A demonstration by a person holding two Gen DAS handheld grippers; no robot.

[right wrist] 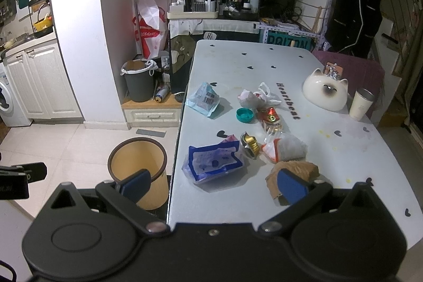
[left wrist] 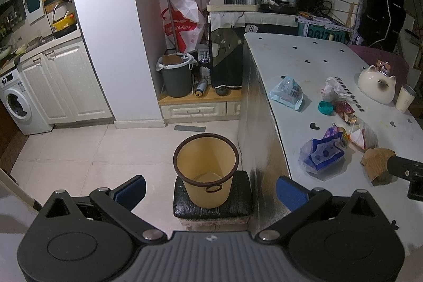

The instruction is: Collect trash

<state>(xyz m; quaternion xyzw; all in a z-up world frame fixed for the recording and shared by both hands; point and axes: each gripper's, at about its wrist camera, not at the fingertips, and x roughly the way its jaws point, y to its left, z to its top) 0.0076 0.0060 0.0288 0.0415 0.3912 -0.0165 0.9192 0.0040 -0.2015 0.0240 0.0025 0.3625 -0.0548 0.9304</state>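
Observation:
A tan waste bin [left wrist: 206, 168] with a dark rim stands empty on a black stool [left wrist: 211, 210] beside the white table [left wrist: 298, 65]. My left gripper [left wrist: 211, 192] hangs open above and in front of the bin. Trash lies across the table [right wrist: 343, 149]: a blue wrapper [right wrist: 214, 163], a brown cardboard scrap [right wrist: 296, 169], a gold wrapper [right wrist: 249, 144], a clear bag [right wrist: 286, 149], a red wrapper [right wrist: 269, 118], a teal lid [right wrist: 244, 115], a white crumpled bag [right wrist: 253, 97] and a light blue packet [right wrist: 203, 99]. My right gripper [right wrist: 213, 186] is open, its right finger over the cardboard scrap [left wrist: 376, 163].
A cat-shaped ceramic dish [right wrist: 325, 90] and a cup [right wrist: 361, 103] stand at the table's far right. A grey bin [left wrist: 175, 78] sits on a low wooden ledge by the wall. White cabinets and a washing machine [left wrist: 15, 105] line the left. Tiled floor surrounds the stool.

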